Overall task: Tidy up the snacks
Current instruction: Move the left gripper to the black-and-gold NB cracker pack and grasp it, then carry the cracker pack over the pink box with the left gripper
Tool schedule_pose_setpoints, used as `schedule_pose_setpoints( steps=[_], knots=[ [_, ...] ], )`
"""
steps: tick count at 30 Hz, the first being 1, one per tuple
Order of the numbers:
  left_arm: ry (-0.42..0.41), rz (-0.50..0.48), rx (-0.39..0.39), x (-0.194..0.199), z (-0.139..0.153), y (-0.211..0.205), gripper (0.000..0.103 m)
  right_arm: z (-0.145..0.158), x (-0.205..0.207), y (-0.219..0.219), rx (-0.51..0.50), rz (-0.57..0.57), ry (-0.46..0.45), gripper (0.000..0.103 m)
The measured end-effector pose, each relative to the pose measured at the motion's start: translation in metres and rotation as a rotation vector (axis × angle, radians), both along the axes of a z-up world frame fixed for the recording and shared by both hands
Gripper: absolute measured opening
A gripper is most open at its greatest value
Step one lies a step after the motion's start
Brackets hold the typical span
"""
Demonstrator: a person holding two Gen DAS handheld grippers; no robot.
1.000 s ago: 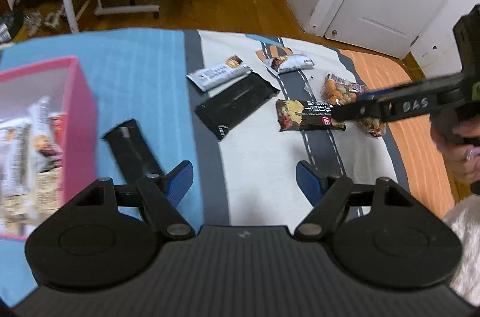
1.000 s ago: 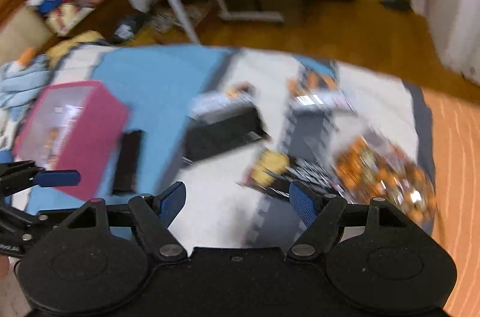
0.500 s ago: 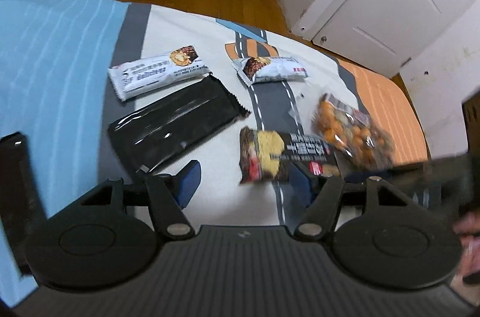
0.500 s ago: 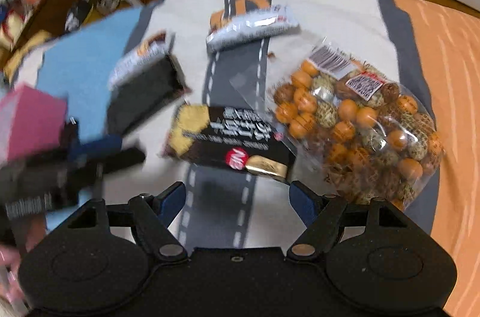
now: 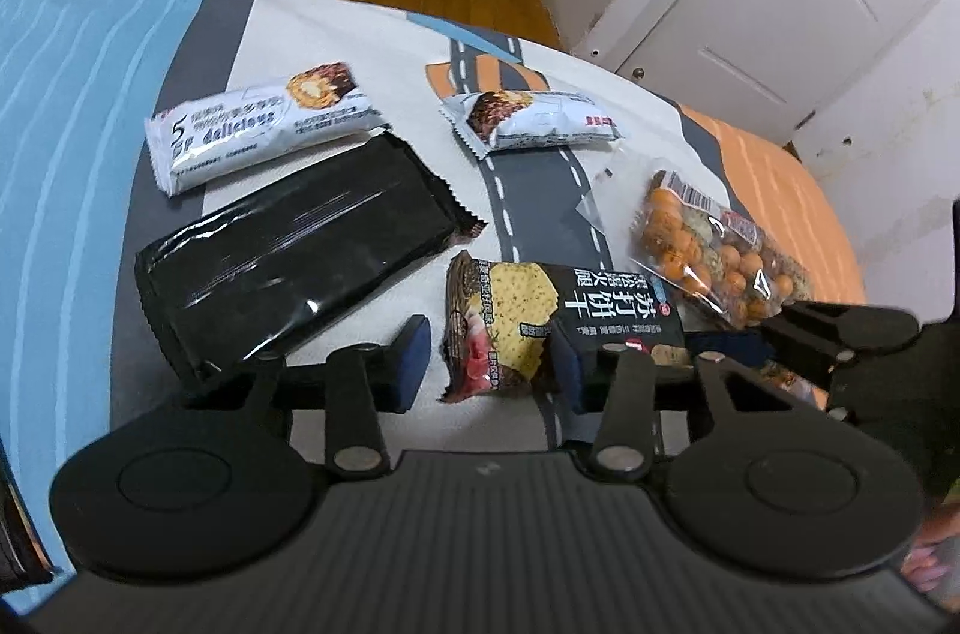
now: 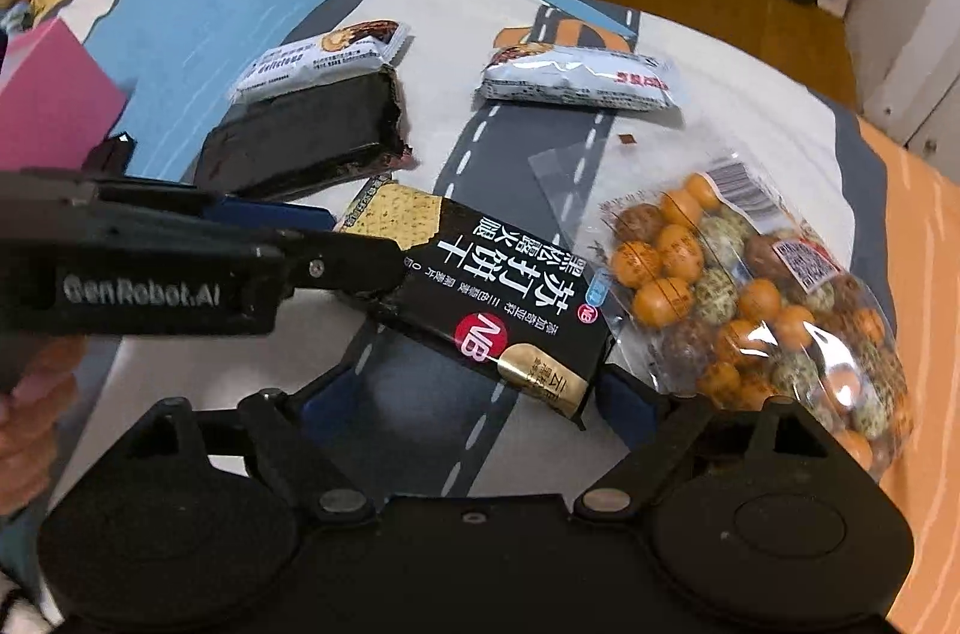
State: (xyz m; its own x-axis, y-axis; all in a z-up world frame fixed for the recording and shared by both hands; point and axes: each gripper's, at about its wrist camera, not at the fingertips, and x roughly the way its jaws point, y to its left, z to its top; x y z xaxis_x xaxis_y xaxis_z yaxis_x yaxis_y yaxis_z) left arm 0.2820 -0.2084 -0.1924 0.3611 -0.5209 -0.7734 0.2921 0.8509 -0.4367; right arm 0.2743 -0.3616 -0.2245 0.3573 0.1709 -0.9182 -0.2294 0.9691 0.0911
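A black cracker packet (image 5: 540,316) (image 6: 504,298) lies on the road-print bed cover (image 5: 360,34). My left gripper (image 5: 489,367) straddles its yellow end. The jaws are closing, and a strip of cover still shows between the left pad and the packet. In the right wrist view the left gripper (image 6: 312,238) comes in from the left over that same end. My right gripper (image 6: 474,409) stands open and opening at the packet's gold end, which lies between its fingers (image 6: 630,412) without a grip. Its black fingers (image 5: 840,325) show at the right in the left wrist view.
A clear bag of coated nuts (image 5: 714,256) (image 6: 750,298) lies right of the packet. A large black packet (image 5: 288,262) (image 6: 306,142) and two white bars (image 5: 252,130) (image 5: 534,121) lie beyond. A pink box (image 6: 48,106) stands at the left. The bed edge and wooden floor lie behind.
The left gripper swung right from the pink box, came down over the cracker packet, and its jaws narrowed. The right gripper sank toward the same packet and its jaws widened.
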Motion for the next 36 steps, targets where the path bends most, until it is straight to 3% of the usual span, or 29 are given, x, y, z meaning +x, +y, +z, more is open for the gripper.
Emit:
schedule_pose_setpoints(
  steps=[2,8,23,36],
  knots=[
    [0.005,0.0,-0.007,0.0,0.001,0.0,0.036,0.0,-0.002,0.004,-0.022,0.0,-0.01,0.09],
    [-0.027,-0.042,0.026,-0.018,0.011,-0.005,0.036,0.007,-0.004,0.006,-0.027,-0.03,-0.008,0.078],
    [-0.005,-0.068,0.126,-0.054,0.051,0.008,0.036,0.037,-0.027,0.027,0.003,0.052,0.054,0.076],
    [-0.051,-0.069,0.174,-0.128,0.111,0.055,0.036,0.092,-0.089,0.076,-0.034,0.221,-0.061,0.076]
  ],
)
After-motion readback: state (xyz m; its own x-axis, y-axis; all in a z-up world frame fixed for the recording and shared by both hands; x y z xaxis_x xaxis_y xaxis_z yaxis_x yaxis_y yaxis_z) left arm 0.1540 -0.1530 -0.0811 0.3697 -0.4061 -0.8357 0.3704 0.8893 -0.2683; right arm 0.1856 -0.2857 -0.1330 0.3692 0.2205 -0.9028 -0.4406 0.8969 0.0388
